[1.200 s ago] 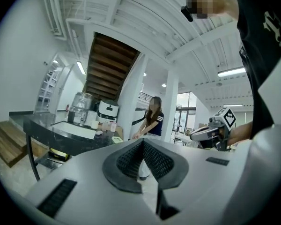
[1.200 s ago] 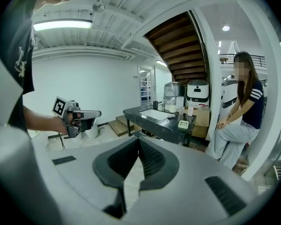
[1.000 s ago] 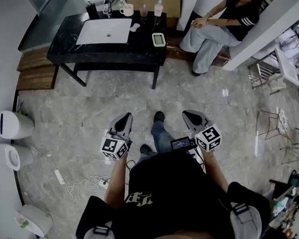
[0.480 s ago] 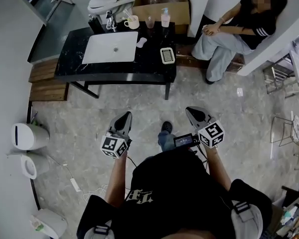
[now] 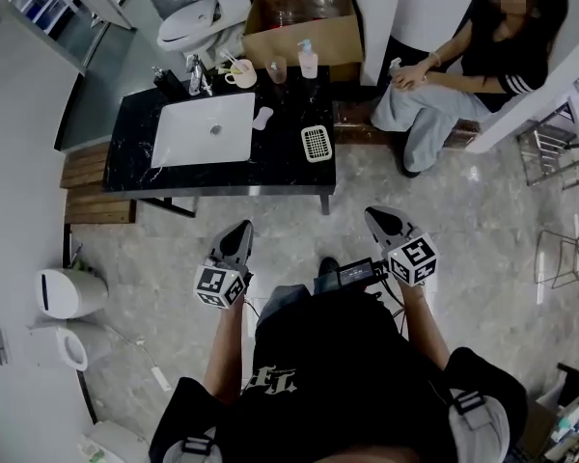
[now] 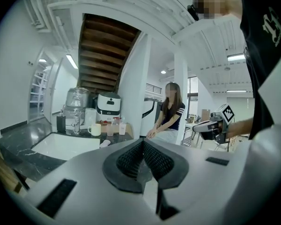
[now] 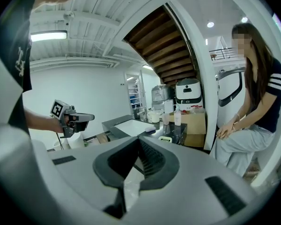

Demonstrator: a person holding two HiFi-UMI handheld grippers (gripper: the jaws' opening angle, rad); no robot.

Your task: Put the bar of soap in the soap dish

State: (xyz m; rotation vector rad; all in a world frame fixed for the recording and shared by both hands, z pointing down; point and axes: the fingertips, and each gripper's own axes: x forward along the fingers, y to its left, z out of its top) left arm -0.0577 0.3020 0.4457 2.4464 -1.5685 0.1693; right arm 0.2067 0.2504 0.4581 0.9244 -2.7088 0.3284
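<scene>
The pale bar of soap (image 5: 262, 118) lies on the black counter (image 5: 270, 177) just right of the white sink (image 5: 204, 129); in the left gripper view the soap (image 6: 104, 143) shows past the basin. The white slotted soap dish (image 5: 316, 143) sits near the counter's right end, and it shows as the small dish (image 7: 165, 139) in the right gripper view. My left gripper (image 5: 239, 234) (image 6: 143, 142) and right gripper (image 5: 378, 220) (image 7: 139, 140) are held over the floor, short of the counter. Both are shut and empty.
A person (image 5: 444, 75) sits at the right beyond the counter. A mug (image 5: 239, 74), a glass and a pump bottle (image 5: 308, 60) stand along its back edge, with a cardboard box (image 5: 304, 27) and a toilet (image 5: 195, 24) behind. A white bin (image 5: 63, 292) and wooden steps (image 5: 92, 177) are on the left.
The counter and sink have slid down and closer in the head view as I walk toward them. Both grippers keep their pose ahead of me, still shut.
</scene>
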